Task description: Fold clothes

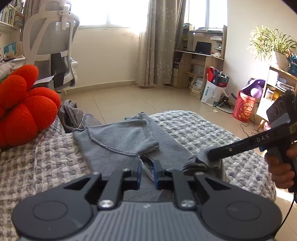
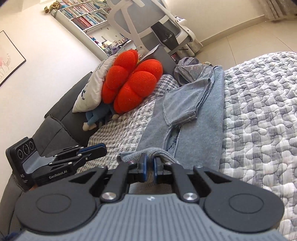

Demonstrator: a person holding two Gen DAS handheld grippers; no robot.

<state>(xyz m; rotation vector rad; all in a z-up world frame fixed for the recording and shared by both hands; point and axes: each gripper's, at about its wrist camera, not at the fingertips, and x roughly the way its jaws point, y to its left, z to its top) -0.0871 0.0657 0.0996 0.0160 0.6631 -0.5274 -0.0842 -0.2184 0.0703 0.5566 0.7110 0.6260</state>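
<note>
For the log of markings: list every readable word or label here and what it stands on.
"DAS": on the right claw, along its black body.
"GenRobot.AI": on the side of the left claw.
"AS": cut-off letters on the left claw's black housing.
White shopping bag, red bag, bookshelf spines, white pillow: print too blurred to read.

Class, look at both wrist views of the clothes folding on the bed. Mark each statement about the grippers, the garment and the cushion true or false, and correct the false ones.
1. The right gripper is pinching the near edge of the blue-grey sweater. True.
2. The sweater lies on bare floor. False: it lies on the quilted bedspread.
3. A red cushion sits beside the sweater. True.
4. A sleeve is spread out flat on the bedspread beside the sweater. False: it is folded across the body.
</note>
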